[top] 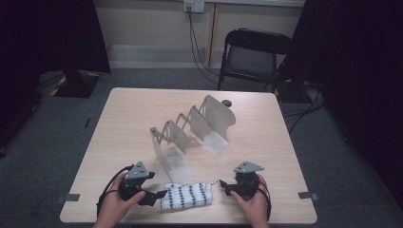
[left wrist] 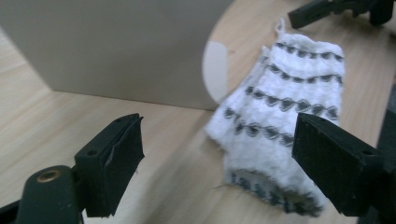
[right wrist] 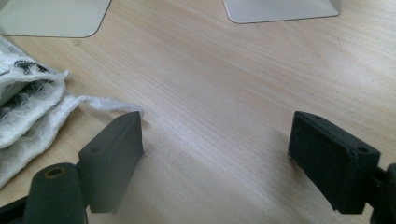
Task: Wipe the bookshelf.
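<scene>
A white knitted cloth with dark patterned stripes [top: 186, 195] lies folded flat near the table's front edge, between the two hands. My left gripper [top: 159, 194] sits at the cloth's left end. In the left gripper view its jaws [left wrist: 219, 140] stand wide apart; the cloth [left wrist: 285, 112] lies between them, nearer the right jaw, and the left jaw is clear of it. My right gripper [top: 224, 186] is just off the cloth's right end. Its jaws [right wrist: 217, 133] are open over bare wood, with the cloth [right wrist: 28, 102] and a loose loop of it beside the left jaw.
A grey metal folding rack [top: 190, 133] of upright plates stands in the middle of the table [top: 266, 142], its nearest plate [left wrist: 116, 46] just behind the cloth. A small dark object [top: 227, 102] lies at the back. A black chair [top: 252, 54] stands beyond the table.
</scene>
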`<state>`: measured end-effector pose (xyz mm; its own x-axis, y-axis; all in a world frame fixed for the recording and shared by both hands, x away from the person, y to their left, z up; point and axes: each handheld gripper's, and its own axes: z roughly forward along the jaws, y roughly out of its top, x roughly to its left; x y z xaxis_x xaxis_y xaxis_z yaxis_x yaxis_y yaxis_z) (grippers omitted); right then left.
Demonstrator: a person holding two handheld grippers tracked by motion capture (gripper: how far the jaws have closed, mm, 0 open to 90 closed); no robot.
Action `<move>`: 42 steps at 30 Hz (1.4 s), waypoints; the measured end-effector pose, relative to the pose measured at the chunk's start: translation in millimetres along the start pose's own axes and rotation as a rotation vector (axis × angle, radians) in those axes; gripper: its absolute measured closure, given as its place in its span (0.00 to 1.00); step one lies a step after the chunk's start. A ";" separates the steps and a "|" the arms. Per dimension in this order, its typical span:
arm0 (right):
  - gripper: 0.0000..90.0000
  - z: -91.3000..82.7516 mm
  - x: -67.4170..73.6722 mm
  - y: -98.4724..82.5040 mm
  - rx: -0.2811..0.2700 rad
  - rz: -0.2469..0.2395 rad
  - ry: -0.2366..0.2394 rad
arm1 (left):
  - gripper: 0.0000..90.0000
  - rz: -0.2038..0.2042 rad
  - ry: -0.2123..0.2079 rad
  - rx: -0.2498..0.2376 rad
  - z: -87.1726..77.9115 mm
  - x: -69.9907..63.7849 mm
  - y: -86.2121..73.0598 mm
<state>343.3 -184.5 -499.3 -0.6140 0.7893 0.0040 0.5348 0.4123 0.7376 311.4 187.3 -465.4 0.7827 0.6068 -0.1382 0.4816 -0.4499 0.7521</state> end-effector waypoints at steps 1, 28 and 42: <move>0.19 0.1 -0.2 0.1 0.000 0.000 -0.001 | 0.18 0.005 -0.002 0.013 2.6 -1.4 -0.2; 0.19 0.4 -0.3 0.3 -0.002 0.002 -0.003 | 0.47 0.015 0.103 0.138 15.7 19.0 -4.4; 0.19 0.5 -0.3 0.3 -0.002 0.002 -0.003 | 0.49 -0.005 0.241 0.107 7.2 51.1 -5.7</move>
<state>343.9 -184.4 -499.4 -0.6116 0.7912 0.0033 0.5345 0.4101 0.7390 351.5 216.1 -481.4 0.6698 0.7421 0.0249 0.5343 -0.5050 0.6779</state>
